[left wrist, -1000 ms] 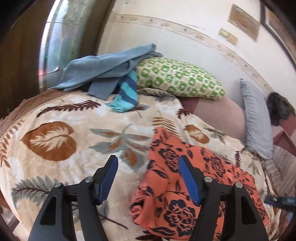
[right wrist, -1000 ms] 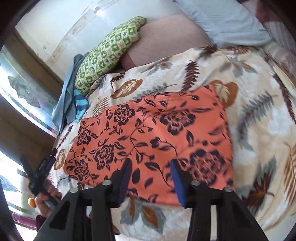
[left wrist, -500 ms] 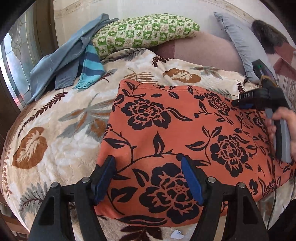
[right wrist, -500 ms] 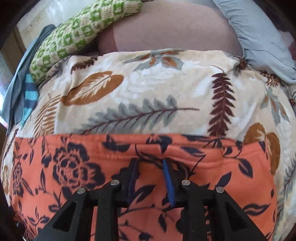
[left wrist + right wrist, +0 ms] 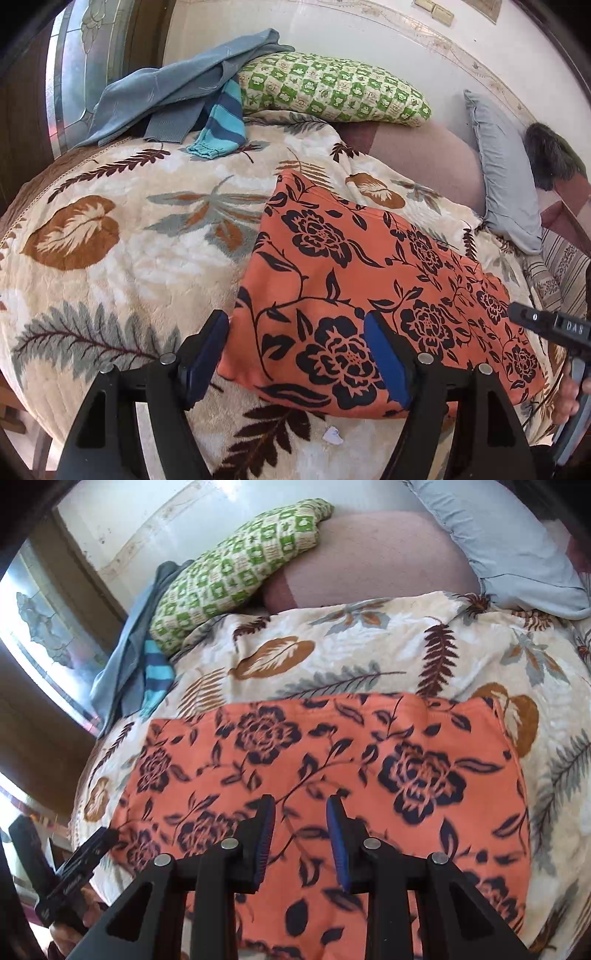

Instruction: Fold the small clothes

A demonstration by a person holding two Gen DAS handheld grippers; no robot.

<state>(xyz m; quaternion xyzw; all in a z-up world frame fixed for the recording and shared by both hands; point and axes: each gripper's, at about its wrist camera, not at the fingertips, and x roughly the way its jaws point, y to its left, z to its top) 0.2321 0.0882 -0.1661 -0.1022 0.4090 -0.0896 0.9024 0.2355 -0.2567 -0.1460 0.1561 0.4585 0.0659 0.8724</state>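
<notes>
An orange garment with black flowers lies flat on a leaf-print blanket. My left gripper is open wide just above the garment's near left corner, which shows between its blue pads without touching them. In the right wrist view the garment fills the middle. My right gripper hovers over it with a narrow gap between the pads and no fold pinched in them. A hand holds the right gripper's body at the left wrist view's right edge.
A blue-grey pile of clothes with a striped sleeve lies at the back left. Beside it are a green checked pillow and, at the right, a grey pillow. A white scrap lies near the blanket's front edge.
The right gripper has drawn back from the garment's far hem to over its middle. The left gripper has shifted over the near left corner. The garment, bunched a second ago, lies spread.
</notes>
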